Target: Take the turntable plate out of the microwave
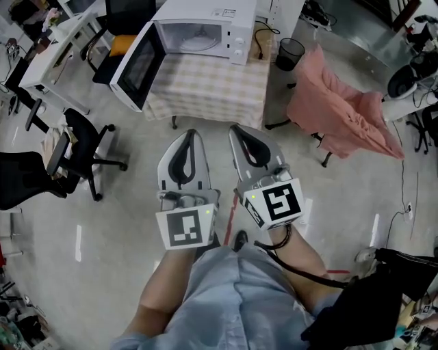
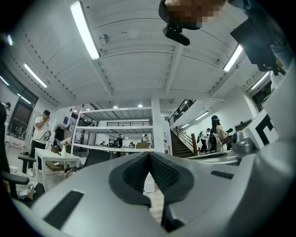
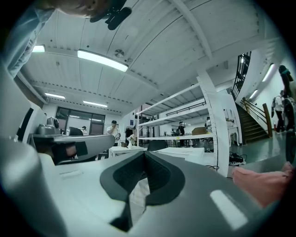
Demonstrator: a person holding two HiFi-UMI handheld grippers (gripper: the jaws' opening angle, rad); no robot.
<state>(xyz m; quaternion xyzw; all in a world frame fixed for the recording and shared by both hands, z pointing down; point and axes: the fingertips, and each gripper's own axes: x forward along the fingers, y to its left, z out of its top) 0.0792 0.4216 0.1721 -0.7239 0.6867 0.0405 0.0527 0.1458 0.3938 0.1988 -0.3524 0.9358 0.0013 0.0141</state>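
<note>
Grey workshop floor fills the head view, and beyond it a small table [image 1: 205, 96] with a checked cloth is seen carrying a white microwave [image 1: 229, 20] whose door [image 1: 137, 65] is swung wide open. The turntable plate [image 1: 198, 42] is seen still lying inside the cavity, so the opening can be judged done, while the reach, the grasp and the lifting out are all left. The left gripper [image 1: 189, 137] and the right gripper [image 1: 239, 133] are held side by side over bare floor, well short of the table, with nothing touched. From the left gripper view, the jaws are shown pressed together, the dark pads [image 2: 132, 173] meeting at the tip with nothing clamped; only a sliver of the checked cloth is glimpsed beyond them. From the right gripper view, the same is shown: pads [image 3: 127, 173] closed on each other, empty, and a pink cloth [image 3: 263, 183] is seen off to the right.
</note>
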